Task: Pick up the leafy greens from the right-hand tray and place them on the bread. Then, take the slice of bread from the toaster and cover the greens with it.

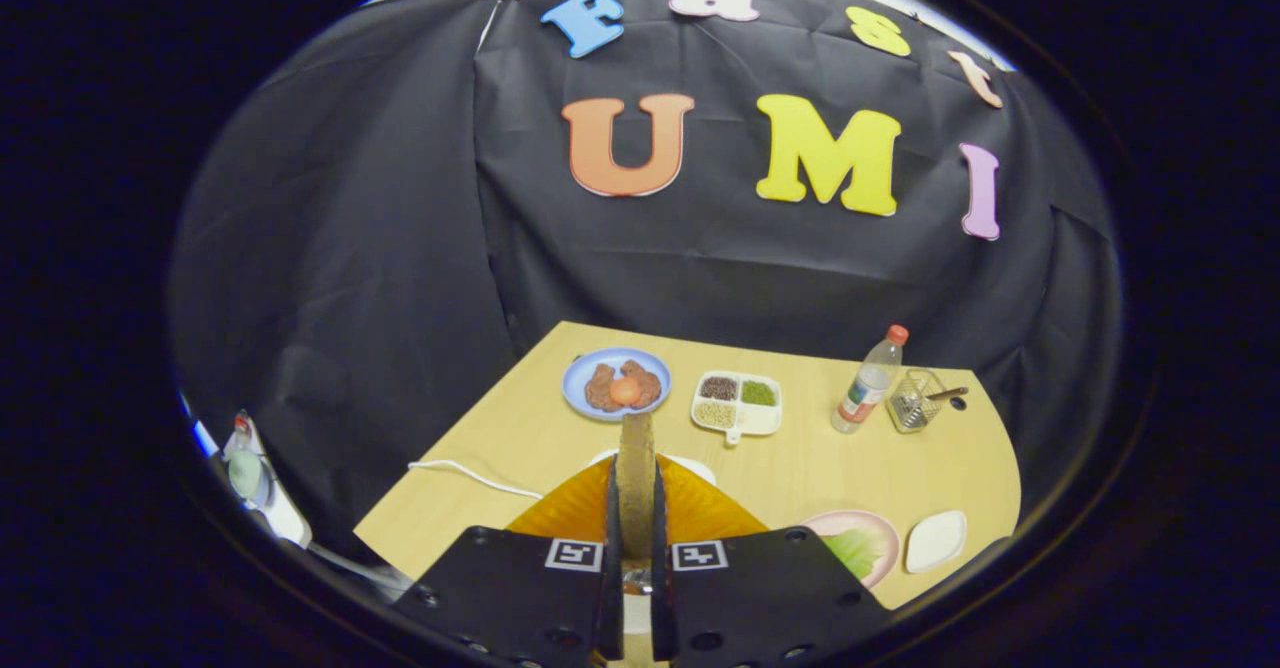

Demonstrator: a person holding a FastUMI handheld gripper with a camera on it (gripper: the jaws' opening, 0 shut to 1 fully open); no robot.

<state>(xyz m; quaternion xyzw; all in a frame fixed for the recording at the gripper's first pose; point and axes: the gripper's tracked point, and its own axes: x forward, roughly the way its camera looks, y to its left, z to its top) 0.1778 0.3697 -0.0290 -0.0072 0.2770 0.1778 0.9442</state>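
No readable text. Clear plastic bottle with red cap (868, 380) on counter carries label, print too small to read. Square black-white marker tags (575, 553) near jaws: patterns, no letters.

Bottle (868, 380), wire basket (916, 400) crowd far-right corner.

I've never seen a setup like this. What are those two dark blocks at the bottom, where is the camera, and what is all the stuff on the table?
The camera rides on a handheld gripper and looks forward along its two fingers; the dark blocks are the gripper's body. The fingers are shut on a slice of bread, held upright on edge above an orange toaster.

Beyond them, on the wooden table, lie a blue plate of food, a white divided tray of grains, a plastic bottle and a small wire basket. Beside the gripper sit a pink plate with leafy greens and a small white dish.
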